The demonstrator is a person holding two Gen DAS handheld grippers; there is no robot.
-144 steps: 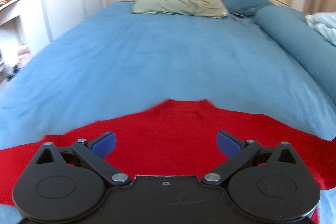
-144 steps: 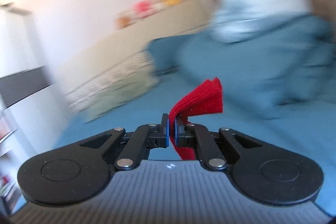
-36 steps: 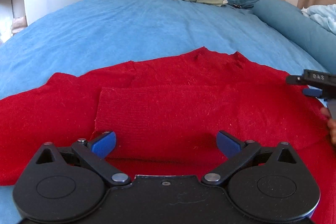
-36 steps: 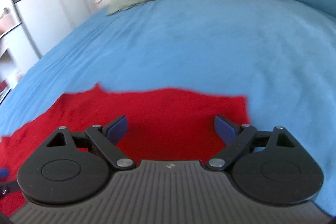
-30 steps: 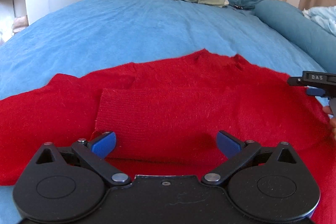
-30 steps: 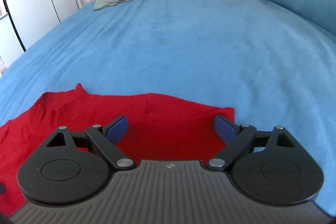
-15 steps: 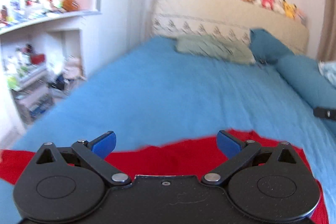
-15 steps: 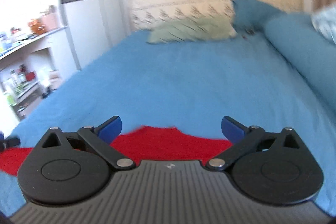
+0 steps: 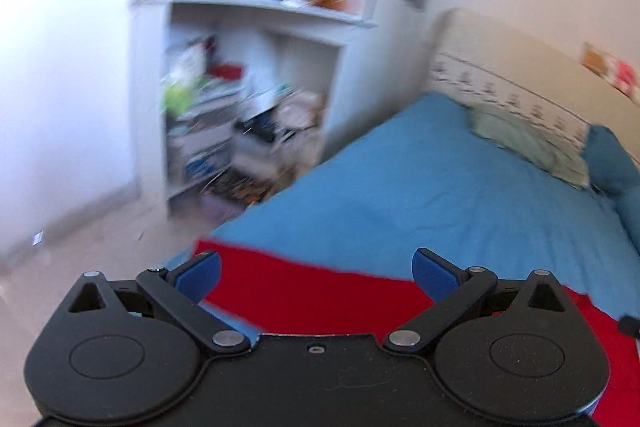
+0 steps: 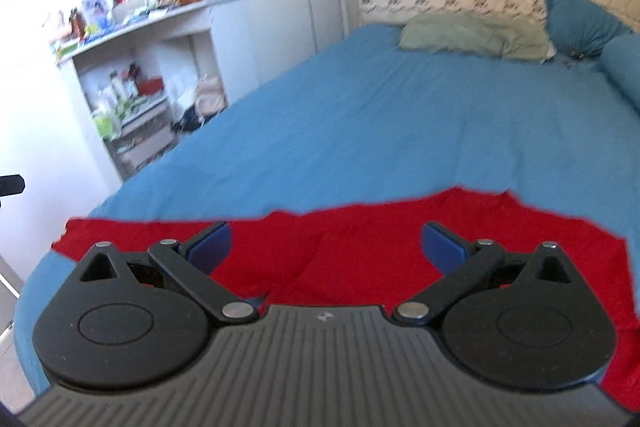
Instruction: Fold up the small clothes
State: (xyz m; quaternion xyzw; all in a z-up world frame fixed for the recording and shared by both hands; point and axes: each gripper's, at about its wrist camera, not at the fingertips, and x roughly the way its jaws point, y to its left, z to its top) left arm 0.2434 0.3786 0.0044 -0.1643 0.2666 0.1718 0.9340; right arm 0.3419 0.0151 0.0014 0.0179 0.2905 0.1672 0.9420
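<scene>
Left gripper (image 9: pixel 316 273) fingers (image 9: pixel 199 274) spread wide, holding nothing, above the left edge of the red garment (image 9: pixel 304 293). Right gripper (image 10: pixel 326 243) fingers (image 10: pixel 211 242) likewise apart and empty over the red garment (image 10: pixel 360 235), spread flat on the blue bed (image 10: pixel 380 123). Cluttered white shelf (image 9: pixel 240 75) beyond, blurred.

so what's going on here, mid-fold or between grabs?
Between grabs. A person holds two tools above a red garment spread flat on the blue bed. The left tool and the right tool are both open and hold nothing. The left view is blurred and angled toward the shelf.
</scene>
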